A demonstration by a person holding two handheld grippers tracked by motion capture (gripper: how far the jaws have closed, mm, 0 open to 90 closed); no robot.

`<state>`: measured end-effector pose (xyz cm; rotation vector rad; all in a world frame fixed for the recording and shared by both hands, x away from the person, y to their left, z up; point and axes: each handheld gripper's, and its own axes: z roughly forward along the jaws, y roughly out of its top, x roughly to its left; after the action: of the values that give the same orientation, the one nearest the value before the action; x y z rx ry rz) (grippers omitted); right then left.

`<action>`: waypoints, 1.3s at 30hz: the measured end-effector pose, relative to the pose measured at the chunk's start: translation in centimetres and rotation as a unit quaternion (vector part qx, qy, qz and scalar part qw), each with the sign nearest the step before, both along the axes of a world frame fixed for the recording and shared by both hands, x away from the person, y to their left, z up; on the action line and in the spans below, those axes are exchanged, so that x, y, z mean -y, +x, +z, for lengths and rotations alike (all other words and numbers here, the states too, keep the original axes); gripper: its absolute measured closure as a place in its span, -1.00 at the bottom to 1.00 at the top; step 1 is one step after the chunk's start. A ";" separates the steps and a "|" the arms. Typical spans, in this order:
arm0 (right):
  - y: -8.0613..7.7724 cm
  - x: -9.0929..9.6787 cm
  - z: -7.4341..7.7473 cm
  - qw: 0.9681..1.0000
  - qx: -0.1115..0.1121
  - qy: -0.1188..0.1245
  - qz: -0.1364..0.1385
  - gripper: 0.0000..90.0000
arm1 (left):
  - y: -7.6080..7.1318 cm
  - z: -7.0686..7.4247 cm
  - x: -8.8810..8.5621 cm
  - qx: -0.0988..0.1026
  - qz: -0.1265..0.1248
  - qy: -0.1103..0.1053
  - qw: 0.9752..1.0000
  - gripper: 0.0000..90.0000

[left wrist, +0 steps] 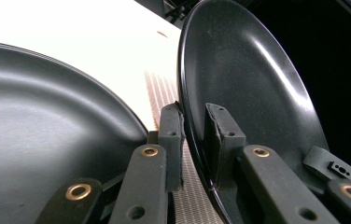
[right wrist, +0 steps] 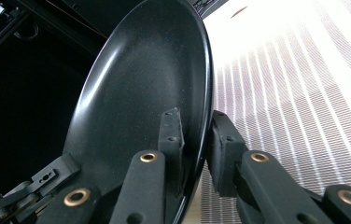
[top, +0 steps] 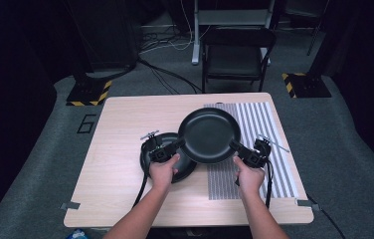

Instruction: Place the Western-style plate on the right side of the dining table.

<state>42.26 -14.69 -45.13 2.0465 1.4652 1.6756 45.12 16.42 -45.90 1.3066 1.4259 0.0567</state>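
Tongs, left (top: 171, 148) and right (top: 239, 150): I clamp opposite rims of the upper plate (top: 209, 134), keeping it level above the lower plate (top: 150, 160).

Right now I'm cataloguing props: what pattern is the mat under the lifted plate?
Fine grey-and-white stripes on the mat, clearest in the high view.

Two black plates (top: 210, 135) are here, one lifted and a second plate (top: 151, 160) lying on the counter (top: 120, 139). One striped mat (top: 262, 124) covers the counter's right side. Behind stands one folding chair (top: 234, 57).
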 end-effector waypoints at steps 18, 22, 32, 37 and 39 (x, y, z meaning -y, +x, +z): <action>-1.0 3.4 0.3 1.000 0.006 -0.001 -0.031 0.71 | 0.9 0.4 3.5 0.002 -0.031 -0.004 1.000 0.73; -1.4 4.1 0.3 0.999 0.005 -0.001 -0.039 0.71 | 1.0 0.3 4.3 0.000 -0.042 -0.003 0.999 0.73; -2.5 6.1 0.1 0.998 0.006 -0.010 -0.059 0.71 | 1.1 0.0 6.7 -0.004 -0.059 -0.004 0.998 0.73; -2.9 7.6 -0.4 0.998 -0.004 -0.002 -0.067 0.70 | 1.1 -0.4 7.9 -0.004 -0.068 -0.003 0.998 0.73; -3.1 8.1 -0.7 0.998 -0.005 -0.005 -0.066 0.70 | 1.1 -0.8 8.6 -0.008 -0.073 -0.004 0.997 0.73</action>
<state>39.19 -22.76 -45.80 2.0987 1.3062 1.6067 46.20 7.86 -46.72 1.4046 1.3385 -0.0561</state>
